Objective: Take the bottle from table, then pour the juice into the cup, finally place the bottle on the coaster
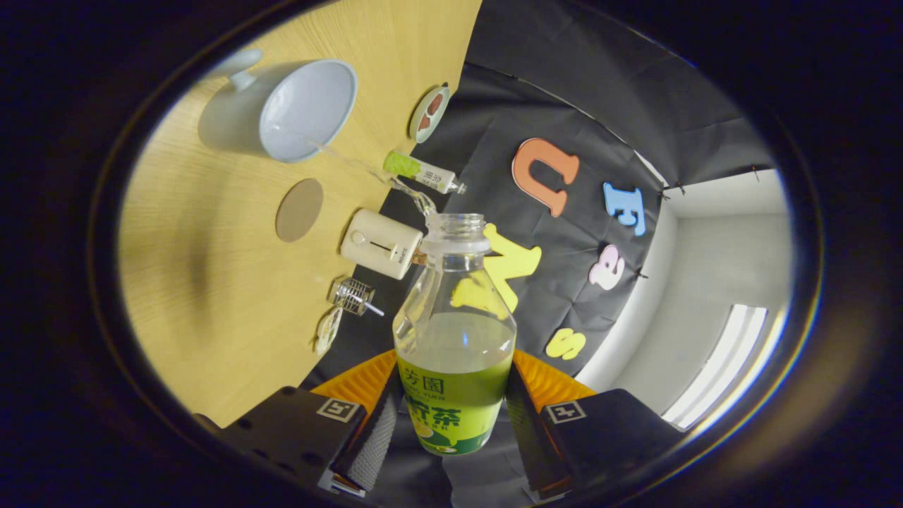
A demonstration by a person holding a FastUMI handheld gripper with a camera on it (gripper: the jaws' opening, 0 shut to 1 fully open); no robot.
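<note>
While the bottle [455, 331] is pinched between both fingers of the gripper [451, 416], its long axis runs straight ahead, open mouth tipped toward the cup [307, 109] on the tabletop [211, 282]. A thin stream reaches the cup. The coaster [299, 209] lies nearer, beside it.

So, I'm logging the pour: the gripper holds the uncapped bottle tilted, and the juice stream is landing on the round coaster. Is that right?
Not quite. In the gripper view the gripper holds the uncapped bottle tilted, but the stream arcs into the white cup, not onto the round coaster, which lies bare beside it.
</note>
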